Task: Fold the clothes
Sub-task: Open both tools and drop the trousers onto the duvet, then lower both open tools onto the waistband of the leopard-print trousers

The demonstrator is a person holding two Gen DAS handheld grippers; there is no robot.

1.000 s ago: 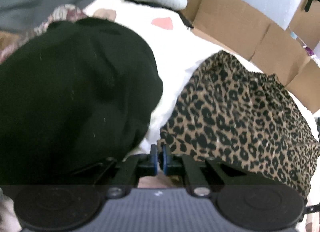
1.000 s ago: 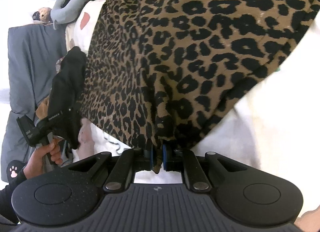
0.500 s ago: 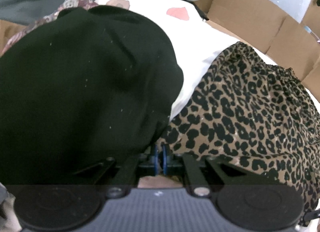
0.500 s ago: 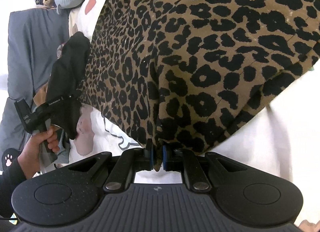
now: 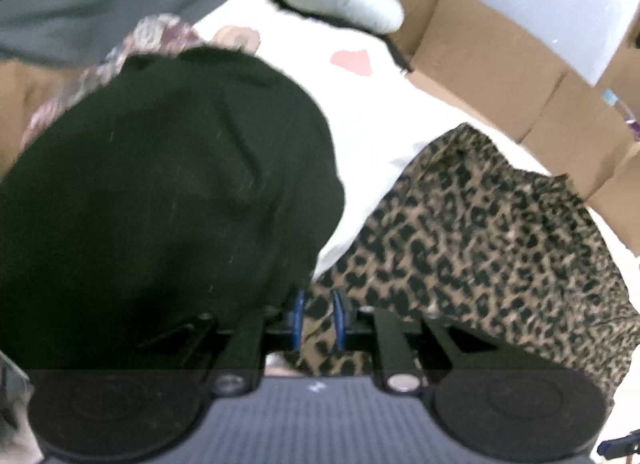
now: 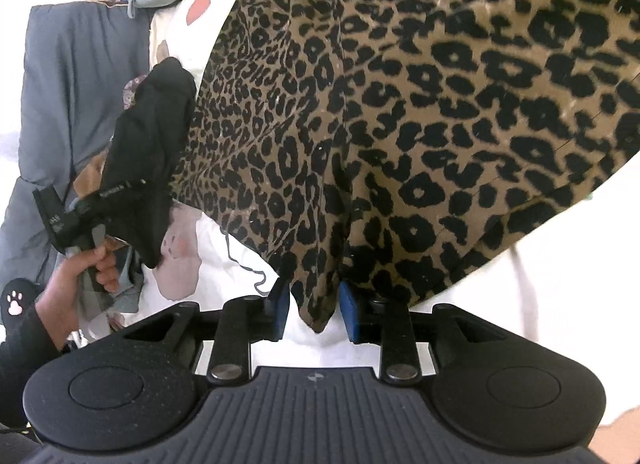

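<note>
A: The brown-and-black leopard-print fabric garment (image 6: 400, 111) lies spread on the white bed cover with pink printed shapes (image 5: 384, 119), with the black cloth bundle (image 5: 160, 203) just beside it at its left edge. Step in hand looks like the release after laying a fold.

B: Agreed. To do it well, I'd clear both corners fully before pulling away, lift straight off, no dragging, or the fold slides.

A: Right hand-held gripper (image 6: 314, 304): jaws have just been opening, a pointed corner of the leopard fabric hangs between them, blue pads (image 6: 352, 312) apart from it. Released.

B: Left hand-held gripper (image 5: 318, 320): also just been opening, narrower gap, leopard hem lies between the blue pads (image 5: 298, 318). Pads don't look to be pressing, so released too, less margin.

A: Pose: both pitched steeply down at the bed. In the right view the person's left hand (image 6: 80, 276) wraps the other tool's handle, dark sleeve (image 6: 20, 348) at the wrist.
</note>
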